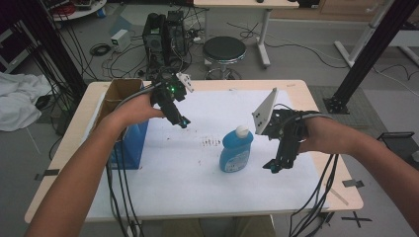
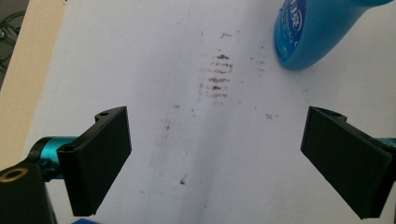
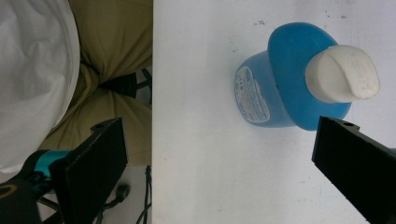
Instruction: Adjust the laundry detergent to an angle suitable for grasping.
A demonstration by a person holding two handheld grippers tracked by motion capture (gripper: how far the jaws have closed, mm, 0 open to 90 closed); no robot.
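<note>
Forearms reach over the counter (image 1: 188, 163); both tongs gape wide, the left tongs (image 1: 181, 122) beside a cardboard box (image 1: 118, 94), the right tongs (image 1: 274, 167) just right of the upright blue bottle (image 1: 236, 150) mid-counter.

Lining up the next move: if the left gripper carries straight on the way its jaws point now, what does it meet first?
Probably the white table cover, about at the brown smudges. The left gripper is open and angled down at it, with the blue bottle off to one side of that line. Depth is hard to judge.
</note>
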